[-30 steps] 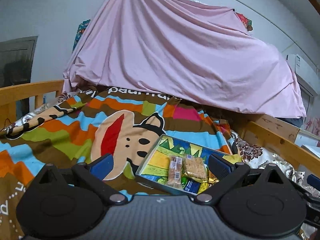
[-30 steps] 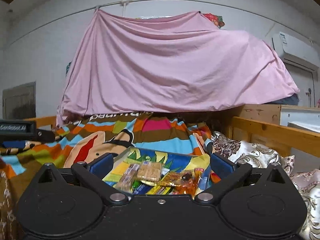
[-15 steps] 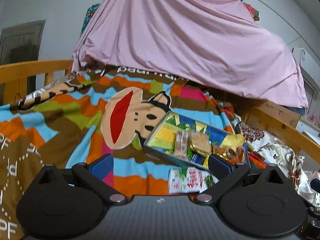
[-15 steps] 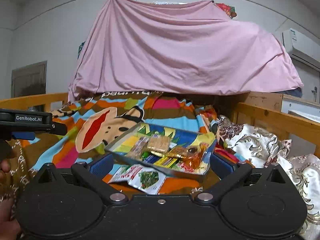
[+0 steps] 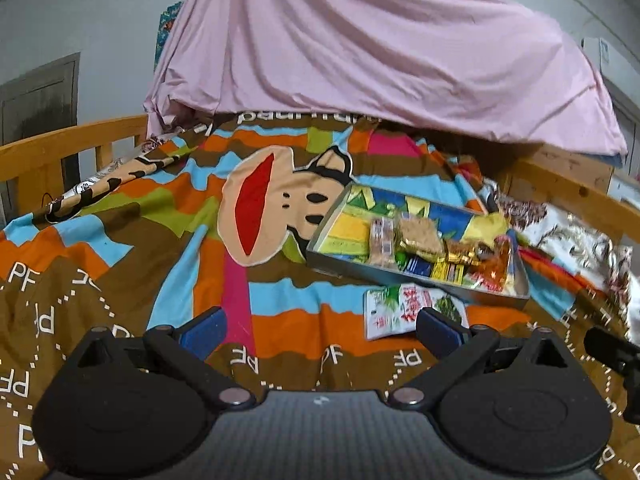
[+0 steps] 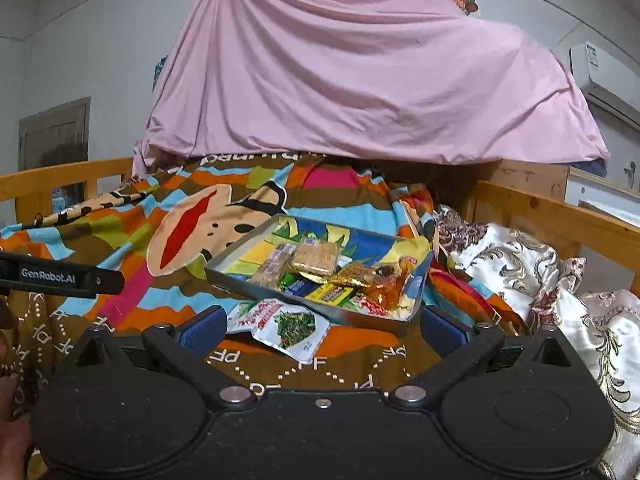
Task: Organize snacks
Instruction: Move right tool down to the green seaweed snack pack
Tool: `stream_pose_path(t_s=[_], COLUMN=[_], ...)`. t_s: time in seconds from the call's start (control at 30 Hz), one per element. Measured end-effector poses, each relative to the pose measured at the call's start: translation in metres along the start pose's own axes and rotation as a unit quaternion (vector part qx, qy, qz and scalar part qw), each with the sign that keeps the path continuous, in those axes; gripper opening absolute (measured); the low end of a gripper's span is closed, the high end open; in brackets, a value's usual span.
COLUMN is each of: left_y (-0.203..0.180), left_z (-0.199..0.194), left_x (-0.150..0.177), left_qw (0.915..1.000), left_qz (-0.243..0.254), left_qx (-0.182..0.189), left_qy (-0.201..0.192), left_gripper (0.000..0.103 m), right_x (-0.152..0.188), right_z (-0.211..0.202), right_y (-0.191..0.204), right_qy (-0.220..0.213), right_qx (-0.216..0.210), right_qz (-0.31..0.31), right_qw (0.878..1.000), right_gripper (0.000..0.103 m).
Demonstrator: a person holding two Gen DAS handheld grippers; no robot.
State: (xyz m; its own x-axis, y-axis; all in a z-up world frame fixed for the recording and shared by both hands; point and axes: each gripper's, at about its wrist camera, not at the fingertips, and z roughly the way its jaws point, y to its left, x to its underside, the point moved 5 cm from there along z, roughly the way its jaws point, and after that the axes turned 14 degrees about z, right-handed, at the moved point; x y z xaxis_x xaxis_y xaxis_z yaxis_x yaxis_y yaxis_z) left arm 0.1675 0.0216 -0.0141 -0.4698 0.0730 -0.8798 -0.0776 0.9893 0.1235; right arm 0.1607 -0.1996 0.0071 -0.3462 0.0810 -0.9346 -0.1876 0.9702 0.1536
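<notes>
So both grippers are hovering low over a bed with nothing in them. The left gripper (image 5: 320, 330) has its 2 blue-padded fingers spread wide apart, same with the right gripper (image 6: 322, 328).

The metal tray (image 5: 496, 294) sits on the striped blanket (image 5: 132, 248), a shallow rectangular tin with a bright printed bottom. Inside it is a pile of snacks (image 5: 436, 252): clear-wrapped crackers, gold foil, crinkly orange wrappers, small blue and yellow bars, all bunched toward the near right end. The far left end of the tray is bare. 1 flat white packet (image 5: 400, 310) with red lettering and a green picture lies on the blanket just beside the near edge of the tray, outside it.

What differs between views: the right wrist view shows the packet (image 6: 280, 324) sitting between the right gripper's fingers, closer to the left finger, and crumpled. It also catches the left gripper from the side as a black bar (image 6: 60, 278) with white lettering, plus a bit of a hand (image 6: 12, 420) at the bottom left. The left wrist view shows more of the blanket's cartoon monkey face and the packet by its right finger.

Behind everything hangs a soft wrinkled pink sheet (image 6: 360, 80). There is a wooden rail (image 6: 560, 220) on the right and a shiny embroidered quilt (image 6: 520, 268) next to it.
</notes>
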Motion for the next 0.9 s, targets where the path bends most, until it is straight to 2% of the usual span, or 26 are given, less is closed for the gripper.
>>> stream_pose_path(t_s=[0.23, 0.57, 0.73, 0.9], left_y=[-0.016, -0.014, -0.015, -0.008], left_z=[0.007, 0.028, 0.048, 0.074], left_x=[0.007, 0.010, 0.003, -0.004], left_qw=[0.9985, 0.9965, 0.9939, 0.9936], left_qz=[0.051, 0.068, 0.091, 0.087], left_qx=[0.012, 0.043, 0.059, 0.070], left_qy=[0.014, 0.022, 0.017, 0.014], left_gripper=[0.103, 0.103, 0.103, 0.103], right_x=[0.002, 0.012, 0.019, 0.031], right_z=[0.008, 0.033, 0.059, 0.091], right_y=[-0.006, -0.006, 0.006, 0.022], right_qy=[0.019, 0.066, 0.076, 0.068], right_qx=[0.014, 0.033, 0.034, 0.031], right_qz=[0.011, -0.002, -0.060, -0.129], right_qw=[1.000, 0.997, 0.995, 0.989], right_gripper=[0.102, 0.102, 0.102, 0.102])
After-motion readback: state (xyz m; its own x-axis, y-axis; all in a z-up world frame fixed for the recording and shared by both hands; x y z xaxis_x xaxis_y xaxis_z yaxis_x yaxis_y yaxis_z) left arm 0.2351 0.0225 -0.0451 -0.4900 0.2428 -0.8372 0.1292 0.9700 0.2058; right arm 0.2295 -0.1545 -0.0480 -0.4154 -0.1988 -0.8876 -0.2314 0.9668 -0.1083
